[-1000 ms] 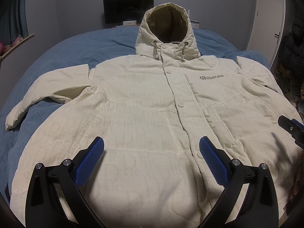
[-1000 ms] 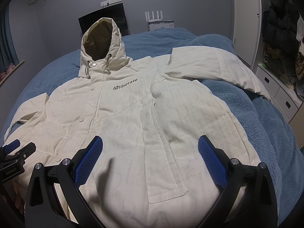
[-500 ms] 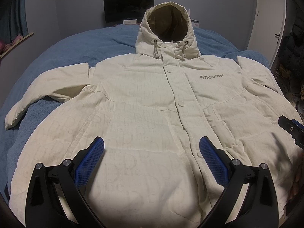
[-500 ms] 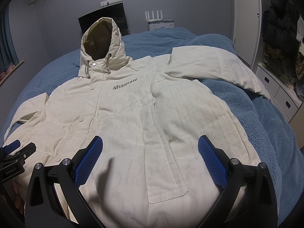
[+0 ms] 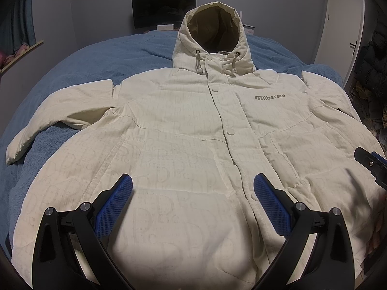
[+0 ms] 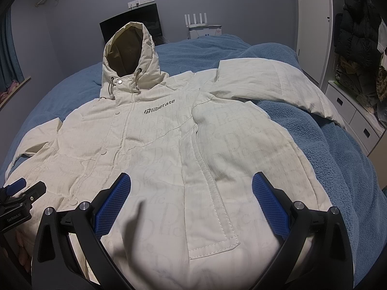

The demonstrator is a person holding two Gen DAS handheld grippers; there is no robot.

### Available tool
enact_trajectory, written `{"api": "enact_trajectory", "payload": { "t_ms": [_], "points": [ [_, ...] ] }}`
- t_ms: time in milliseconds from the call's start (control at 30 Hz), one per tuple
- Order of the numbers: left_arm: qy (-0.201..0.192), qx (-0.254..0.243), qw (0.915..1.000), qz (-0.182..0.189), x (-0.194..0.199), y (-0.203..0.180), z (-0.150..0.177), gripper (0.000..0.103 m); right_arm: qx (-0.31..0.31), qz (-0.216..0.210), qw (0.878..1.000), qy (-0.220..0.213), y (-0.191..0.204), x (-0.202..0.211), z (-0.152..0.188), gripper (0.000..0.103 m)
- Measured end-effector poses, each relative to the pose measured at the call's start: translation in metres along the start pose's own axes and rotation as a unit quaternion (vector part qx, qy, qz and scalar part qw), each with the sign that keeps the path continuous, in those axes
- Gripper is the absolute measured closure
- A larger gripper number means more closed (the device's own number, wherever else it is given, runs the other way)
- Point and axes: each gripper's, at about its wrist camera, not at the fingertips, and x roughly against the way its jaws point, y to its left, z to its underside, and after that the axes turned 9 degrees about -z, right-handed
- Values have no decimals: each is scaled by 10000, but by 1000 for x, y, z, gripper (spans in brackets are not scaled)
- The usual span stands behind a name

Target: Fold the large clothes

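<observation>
A cream hooded puffer jacket [image 5: 183, 135] [image 6: 169, 145] lies face up and buttoned on the blue bed, hood toward the far wall, both sleeves spread out. One sleeve [image 5: 60, 111] reaches left; the other sleeve [image 6: 273, 84] reaches right. My left gripper [image 5: 193, 200] hovers open above the jacket's lower front, left of the button placket. My right gripper [image 6: 191, 199] hovers open over the lower right panel by the pocket flap [image 6: 212, 217]. Nothing is between either pair of blue pads. Each gripper's tip shows at the edge of the other's view.
A blue fleece blanket [image 6: 338, 159] covers the bed [image 5: 101, 58]. A dark monitor [image 5: 164, 8] and a white router [image 6: 196, 21] stand by the far wall. White drawers [image 6: 353, 118] and hanging dark coats [image 6: 358, 19] are on the right; a white door [image 5: 343, 19] too.
The left wrist view has drifted very slightly; the jacket sits a touch lower in it. Both grippers stay open and the jacket has not moved.
</observation>
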Motion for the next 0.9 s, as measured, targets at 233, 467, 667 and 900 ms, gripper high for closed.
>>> {"api": "enact_trajectory", "payload": {
  "t_ms": [233, 467, 667, 900],
  "points": [
    [8, 1, 10000, 2, 0, 0, 0, 6, -3, 8, 10000, 15, -1, 2, -2, 7],
    [49, 41, 10000, -3, -1, 0, 0, 6, 171, 323, 9986, 375, 2, -11, 1, 7],
    [291, 127, 9995, 65, -5, 2, 5, 6, 476, 567, 9954, 604, 9, -14, 6, 7],
    [257, 70, 9994, 235, 7, 5, -12, 6, 362, 50, 9972, 656, 3, -5, -8, 7]
  ]
}}
